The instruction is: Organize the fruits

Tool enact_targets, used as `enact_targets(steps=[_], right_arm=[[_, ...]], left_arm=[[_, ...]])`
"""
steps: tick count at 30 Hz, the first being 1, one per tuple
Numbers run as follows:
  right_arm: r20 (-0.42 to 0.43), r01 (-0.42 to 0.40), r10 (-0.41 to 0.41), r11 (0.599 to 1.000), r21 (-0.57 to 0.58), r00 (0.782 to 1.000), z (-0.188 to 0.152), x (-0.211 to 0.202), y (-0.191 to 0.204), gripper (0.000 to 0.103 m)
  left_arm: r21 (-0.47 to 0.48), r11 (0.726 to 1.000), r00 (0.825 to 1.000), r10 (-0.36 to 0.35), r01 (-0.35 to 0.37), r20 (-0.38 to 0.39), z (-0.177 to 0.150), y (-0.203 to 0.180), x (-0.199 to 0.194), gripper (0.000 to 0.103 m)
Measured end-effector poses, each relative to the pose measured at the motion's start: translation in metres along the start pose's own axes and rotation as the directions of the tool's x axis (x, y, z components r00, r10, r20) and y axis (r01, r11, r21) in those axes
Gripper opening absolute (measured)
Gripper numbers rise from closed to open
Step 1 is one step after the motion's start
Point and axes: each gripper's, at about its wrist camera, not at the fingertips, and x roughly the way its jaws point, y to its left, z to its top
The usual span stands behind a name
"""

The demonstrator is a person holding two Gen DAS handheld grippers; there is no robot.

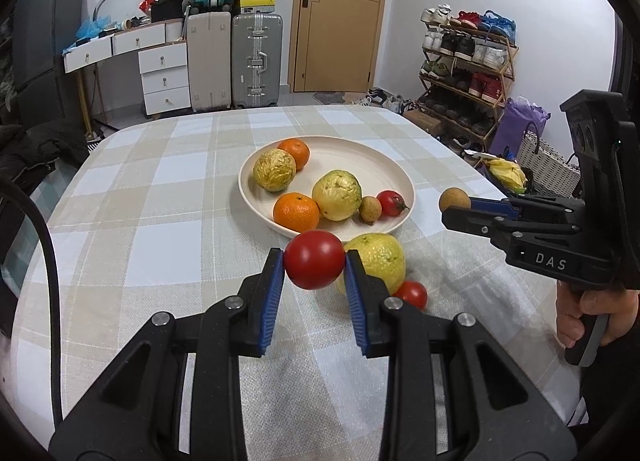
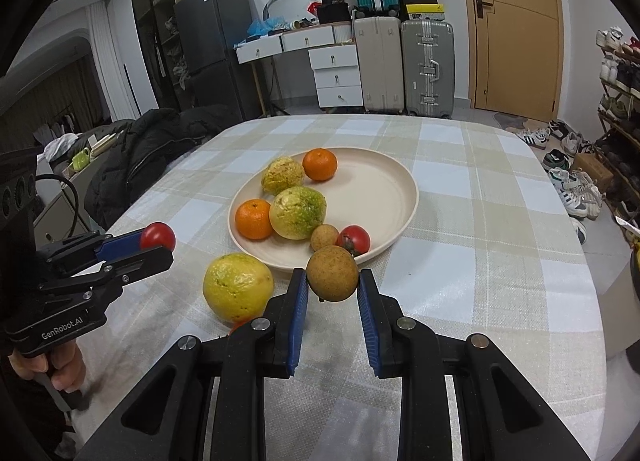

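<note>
A cream plate (image 1: 372,165) (image 2: 372,189) on the checked tablecloth holds two oranges, two yellow-green fruits, a small brown longan and a red tomato. My left gripper (image 1: 314,265) is shut on a red tomato (image 1: 314,259), held above the cloth in front of the plate; it also shows in the right wrist view (image 2: 158,236). My right gripper (image 2: 333,281) is shut on a brown longan (image 2: 332,273), also seen in the left wrist view (image 1: 454,200), right of the plate. A yellow fruit (image 1: 380,255) (image 2: 238,287) and another tomato (image 1: 412,294) lie on the cloth near the plate's front.
The table (image 2: 500,261) has rounded edges. A black jacket (image 2: 148,153) lies off its left side. Suitcases, white drawers and a door stand behind; a shoe rack (image 1: 464,73) and bags stand to the right.
</note>
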Motion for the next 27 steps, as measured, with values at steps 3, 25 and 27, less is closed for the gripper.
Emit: enact_targets(steps=[3,25,27], right_arm=[[0.016,-0.01,0.01,1.0,0.014,1.0,0.001,-0.004,-0.002,0.026],[0.049,-0.026,0.024,0.999,0.046,0.999,0.013,0.0,-0.016,0.026],[0.047,-0.024,0.022,0.999,0.045,0.999,0.014,0.003,-0.016,0.026]], left_arm=[[-0.003,1.0,1.0,0.005,-0.005,0.004,0.001,0.0,0.0,0.028],[0.004,1.0,1.0,0.007,-0.007,0.011,0.024,-0.007,0.018,0.028],[0.007,1.0,1.0,0.008,-0.008,0.01,0.031,-0.01,0.023,0.028]])
